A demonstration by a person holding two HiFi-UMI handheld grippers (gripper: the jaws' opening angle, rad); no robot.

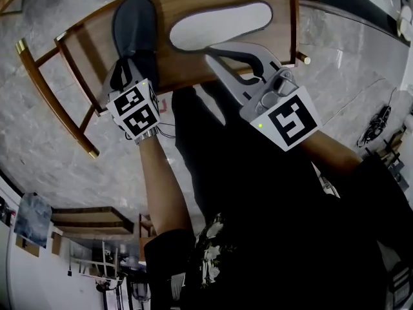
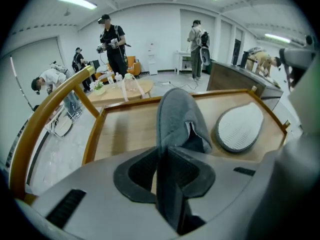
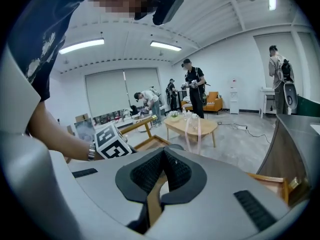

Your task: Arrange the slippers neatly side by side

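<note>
We see a soft grey fabric slipper [image 1: 135, 28] lying right way up on the seat of a brown wooden chair [image 1: 184, 66]. Just beside it, not touching, lies a second slipper [image 1: 219, 24] turned upside down, with its pale ribbed sole facing up.

The left gripper [image 2: 162, 154] is at the grey slipper's heel. The thin heel edge stands between its jaws. The jaws are a little apart and a strip of wood shows next to one pad, so they sit loose around the edge and do not squeeze it. From the head view, the marker cube [image 1: 135, 108] covers the heel and the jaws.

The right gripper [image 1: 216, 60] has its jaws pressed tight together with nothing in them. Its tip is near the upside-down slipper, but we cannot tell if it touches. In its own view the big grey jaws fill the bottom, and we cannot make out either slipper there. The far end of the chair is cut off at the top of the head view.
</note>
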